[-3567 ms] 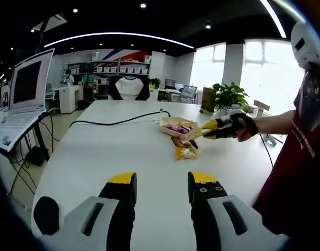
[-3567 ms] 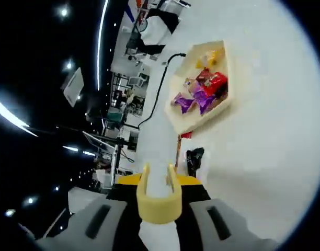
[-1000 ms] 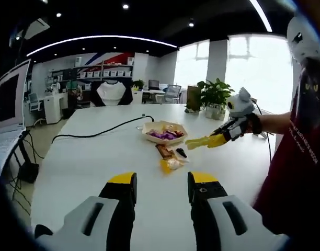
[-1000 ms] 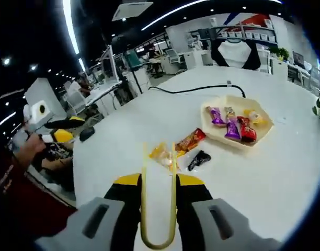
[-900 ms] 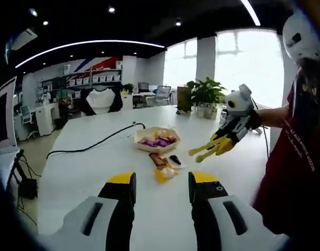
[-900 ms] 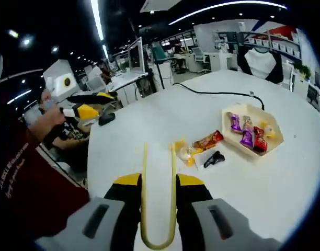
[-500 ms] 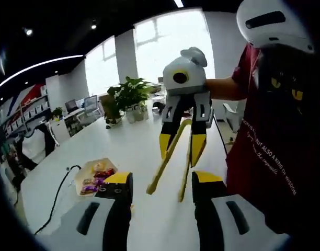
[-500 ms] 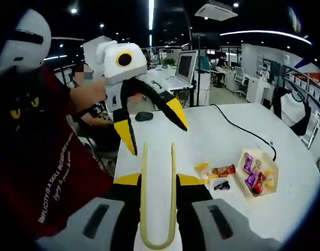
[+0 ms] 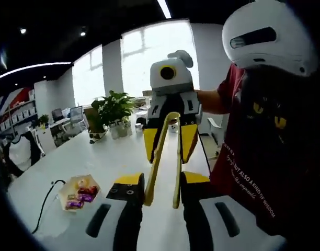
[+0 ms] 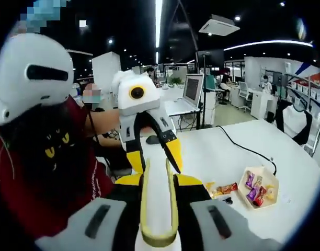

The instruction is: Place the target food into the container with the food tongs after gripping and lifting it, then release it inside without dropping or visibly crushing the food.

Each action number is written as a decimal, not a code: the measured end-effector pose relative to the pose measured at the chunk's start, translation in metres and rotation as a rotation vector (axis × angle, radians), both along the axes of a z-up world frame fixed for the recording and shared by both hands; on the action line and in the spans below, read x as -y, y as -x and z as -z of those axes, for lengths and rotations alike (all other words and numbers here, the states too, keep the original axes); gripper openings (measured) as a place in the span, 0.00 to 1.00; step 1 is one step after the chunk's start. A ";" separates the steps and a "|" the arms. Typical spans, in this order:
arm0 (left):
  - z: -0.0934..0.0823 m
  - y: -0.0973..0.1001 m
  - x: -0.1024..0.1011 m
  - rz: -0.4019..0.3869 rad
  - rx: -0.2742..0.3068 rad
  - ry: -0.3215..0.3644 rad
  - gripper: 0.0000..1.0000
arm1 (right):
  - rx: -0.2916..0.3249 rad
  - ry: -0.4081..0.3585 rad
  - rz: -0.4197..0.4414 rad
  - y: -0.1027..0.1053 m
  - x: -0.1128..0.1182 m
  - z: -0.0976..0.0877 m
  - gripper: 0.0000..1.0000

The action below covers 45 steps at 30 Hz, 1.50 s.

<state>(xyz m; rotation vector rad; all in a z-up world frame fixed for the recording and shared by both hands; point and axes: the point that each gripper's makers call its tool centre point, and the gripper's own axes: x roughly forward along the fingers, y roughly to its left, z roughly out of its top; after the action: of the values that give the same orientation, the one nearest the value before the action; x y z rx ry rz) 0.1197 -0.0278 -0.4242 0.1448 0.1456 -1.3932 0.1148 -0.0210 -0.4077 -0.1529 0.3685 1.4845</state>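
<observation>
The person in the red shirt (image 9: pixel 264 157) holds both hand-held grippers up in front of the chest, facing each other above the white desk (image 10: pixel 238 151).

The right hand-held gripper (image 9: pixel 167 148) is clamped on the yellow tongs (image 9: pixel 162 159), jaws pressed against the tongs' two arms near the closed end. In the left gripper view the tongs hang down with their tips apart and nothing between them. In the right gripper view the tongs (image 10: pixel 157 201) rise between that gripper's own jaws.

The left hand-held gripper (image 10: pixel 155 155) has its yellow-tipped jaws spread wide and holds nothing.

Well away on the desk sits the pale tray (image 10: pixel 256 196) with purple, red and yellow wrapped snacks in it; in the left gripper view it shows as the tray (image 9: pixel 79 191) at lower left. Just beside it on the desk lie loose snacks (image 10: pixel 224 189): an orange-red packet, a yellow one, and a small dark one. A black cable (image 10: pixel 243 148) runs across the desk behind the tray.
</observation>
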 end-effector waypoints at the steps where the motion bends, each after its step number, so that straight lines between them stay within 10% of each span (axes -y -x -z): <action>1: -0.007 0.002 -0.001 -0.002 -0.011 0.059 0.26 | -0.055 -0.033 -0.004 0.001 -0.001 -0.007 0.18; 20: -0.009 0.004 -0.001 -0.002 0.038 0.113 0.24 | -0.062 0.076 -0.081 0.001 -0.013 0.005 0.19; 25: -0.001 0.004 -0.009 0.002 -0.100 0.174 0.30 | -0.144 0.160 -0.081 0.004 -0.016 0.019 0.20; 27: 0.007 -0.003 -0.012 -0.036 -0.070 0.157 0.32 | -0.139 0.184 -0.063 -0.004 -0.019 0.026 0.21; 34: 0.042 -0.043 -0.070 -0.383 -0.066 0.078 0.41 | -0.409 0.276 0.271 -0.069 -0.005 0.084 0.21; 36: 0.048 -0.045 -0.092 -0.443 -0.108 0.129 0.40 | -0.473 0.304 0.478 -0.107 0.008 0.118 0.21; 45: 0.073 -0.048 -0.188 -0.730 -0.165 0.195 0.38 | -0.418 0.426 0.764 -0.169 0.023 0.202 0.23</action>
<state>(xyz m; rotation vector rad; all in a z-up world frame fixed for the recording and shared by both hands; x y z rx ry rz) 0.1673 0.1604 -0.4973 -0.1756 0.1759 -0.6821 0.2842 -0.0438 -0.6094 -0.0264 0.9634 0.6558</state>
